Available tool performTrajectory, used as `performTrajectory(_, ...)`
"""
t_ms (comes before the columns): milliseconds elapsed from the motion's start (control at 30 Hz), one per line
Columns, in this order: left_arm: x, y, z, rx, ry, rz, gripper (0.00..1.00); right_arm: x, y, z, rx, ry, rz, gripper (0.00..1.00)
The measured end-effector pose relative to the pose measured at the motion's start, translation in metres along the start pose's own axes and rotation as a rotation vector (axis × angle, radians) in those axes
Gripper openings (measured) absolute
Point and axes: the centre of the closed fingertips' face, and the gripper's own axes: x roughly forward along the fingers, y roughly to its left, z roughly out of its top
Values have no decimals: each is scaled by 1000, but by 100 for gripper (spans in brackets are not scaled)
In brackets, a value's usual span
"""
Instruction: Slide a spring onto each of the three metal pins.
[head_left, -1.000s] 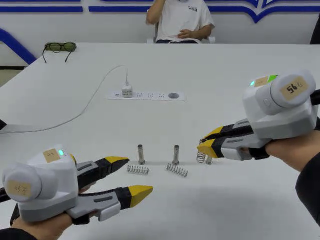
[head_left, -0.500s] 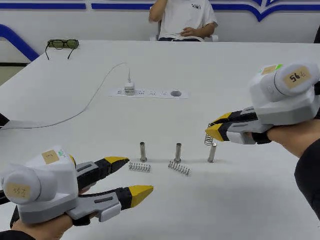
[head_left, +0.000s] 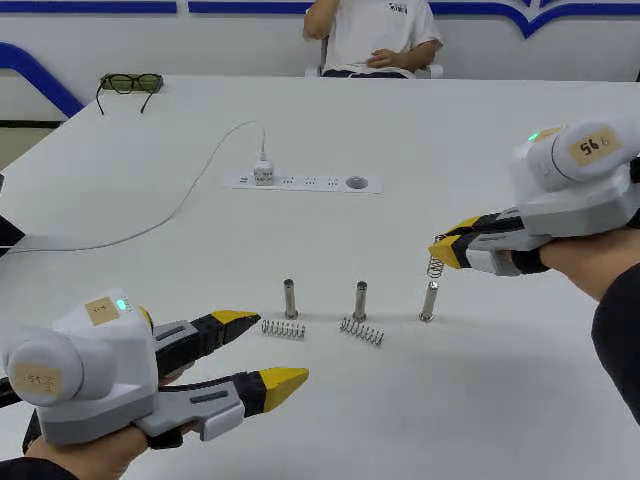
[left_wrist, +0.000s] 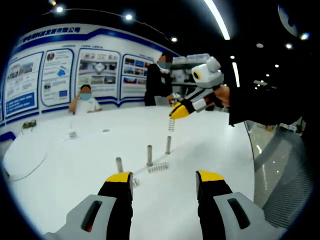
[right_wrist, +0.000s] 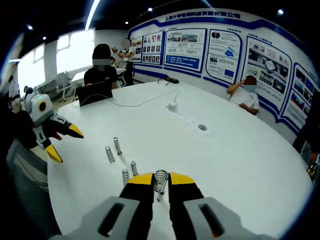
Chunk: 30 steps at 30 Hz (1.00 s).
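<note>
**Spring over the pin: line it up, then go straight down**

Your right gripper (head_left: 443, 251) is clenched on a spring (head_left: 435, 267). It pinches the top coils, and the rest hangs free below the tips. Right under those tips stands the end pin (head_left: 429, 300), upright on the table (head_left: 480, 400). The spring's bottom coil sits just above the pin's head, and I cannot tell whether the two are touching.

This is the threading step, so alignment counts for everything. The spring looks slightly tilted off the pin's line, so roll your wrist until the coil hangs true. Use the right gripper view, where the spring sits between your jaws with the pin just past it. Centre one over the other there.

Then go straight down with no sideways drift. The pin is slender, and a nudge from the tips could likely knock it over. Hold the pinch until the lower coils have ringed the pin's head, then let go so the spring falls down the shaft. Don't squeeze harder, because a coil that thin probably squashes easily.

Your left gripper (head_left: 262, 348) is released, jaws spread wide with nothing between them, low over the table. Just ahead of its tips lies the near spring (head_left: 283, 328), and further out the far spring (head_left: 361, 331), both flat on the table. Each rests just beside the foot of a bare pin, the near pin (head_left: 290, 298) and the mid pin (head_left: 360, 300). By my reckoning none of the three is threaded yet.
</note>
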Motion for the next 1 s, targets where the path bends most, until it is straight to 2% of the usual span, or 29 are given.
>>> performTrajectory(267,-1,1,-1,-2,2,7,51,9,-4,-11,23,13,-5,12)
performTrajectory(1000,-3,4,-1,-1,5,19,51,18,-3,-23,23,23,-2,12)
